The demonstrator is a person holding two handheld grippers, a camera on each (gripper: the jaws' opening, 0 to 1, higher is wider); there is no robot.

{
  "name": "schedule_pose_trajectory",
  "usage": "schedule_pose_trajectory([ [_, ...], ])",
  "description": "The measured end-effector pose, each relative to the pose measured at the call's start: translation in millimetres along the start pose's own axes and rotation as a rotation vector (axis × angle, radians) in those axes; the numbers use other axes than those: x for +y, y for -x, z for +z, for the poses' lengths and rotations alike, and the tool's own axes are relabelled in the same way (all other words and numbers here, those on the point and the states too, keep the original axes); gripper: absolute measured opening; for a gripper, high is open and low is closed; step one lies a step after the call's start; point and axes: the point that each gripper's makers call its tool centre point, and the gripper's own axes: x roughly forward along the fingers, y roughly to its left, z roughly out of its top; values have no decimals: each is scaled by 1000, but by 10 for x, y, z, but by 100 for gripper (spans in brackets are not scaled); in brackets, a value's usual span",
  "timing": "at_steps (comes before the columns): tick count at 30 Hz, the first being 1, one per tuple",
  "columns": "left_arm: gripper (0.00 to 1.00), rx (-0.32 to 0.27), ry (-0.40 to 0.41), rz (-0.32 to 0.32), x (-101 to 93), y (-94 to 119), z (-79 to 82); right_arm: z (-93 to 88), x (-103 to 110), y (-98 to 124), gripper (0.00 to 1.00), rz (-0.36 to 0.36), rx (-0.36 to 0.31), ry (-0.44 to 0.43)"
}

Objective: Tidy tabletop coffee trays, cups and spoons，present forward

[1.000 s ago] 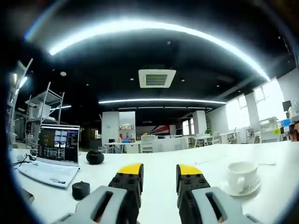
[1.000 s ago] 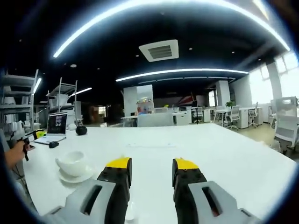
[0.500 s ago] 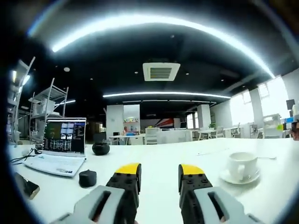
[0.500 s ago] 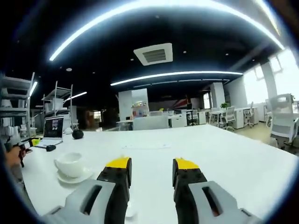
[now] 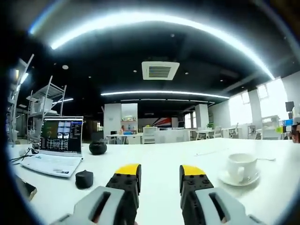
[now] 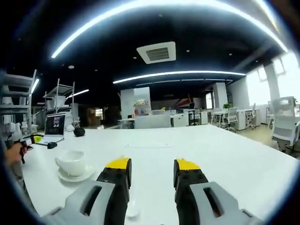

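Observation:
A white coffee cup [image 5: 241,164] stands on a white saucer [image 5: 239,180] on the white table, to the right of my left gripper [image 5: 159,174], whose jaws are open with nothing between them. In the right gripper view the same cup [image 6: 71,162] on its saucer [image 6: 75,177] sits left of my right gripper [image 6: 152,168], which is also open and empty. A small white object, maybe a spoon [image 6: 132,209], lies on the table between the right gripper's jaws, low down. A thin spoon-like shape [image 5: 267,159] lies beyond the cup.
An open laptop [image 5: 55,150] sits at the table's left, with a small black puck [image 5: 84,179], a black round object [image 5: 97,148] and a phone [image 5: 21,187] near it. A hand [image 6: 13,153] holding the other gripper shows at the far left. Office desks and chairs [image 6: 284,126] stand behind.
Both views shifted slightly as the hands moved; the right view has come back a little toward the cup. Nothing on the table has moved and both grippers stay open.

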Motion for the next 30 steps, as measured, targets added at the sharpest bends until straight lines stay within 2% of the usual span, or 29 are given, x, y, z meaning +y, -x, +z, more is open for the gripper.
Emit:
schedule_pose_trajectory([
  [3,34,-11,2,1,20,8,57,53,-21,5,37,-6,-8,2],
  [6,34,-14,-10,-34,-10,13,113,118,-20,8,37,-5,-9,12],
  [14,35,-13,-26,-251,-234,6,402,296,94,-66,37,68,38,38],
  [18,35,-12,-45,-327,-343,34,513,348,127,-112,36,83,66,71],
  [21,35,-2,-36,-372,-414,63,564,329,178,-152,35,111,119,90],
  [24,36,3,-92,-391,-465,111,587,316,186,-224,35,129,141,95],
  [26,36,13,-118,-400,-478,131,575,247,162,-268,34,131,190,57],
  [30,36,26,-130,-425,-507,180,574,111,167,-349,33,153,288,88],
])
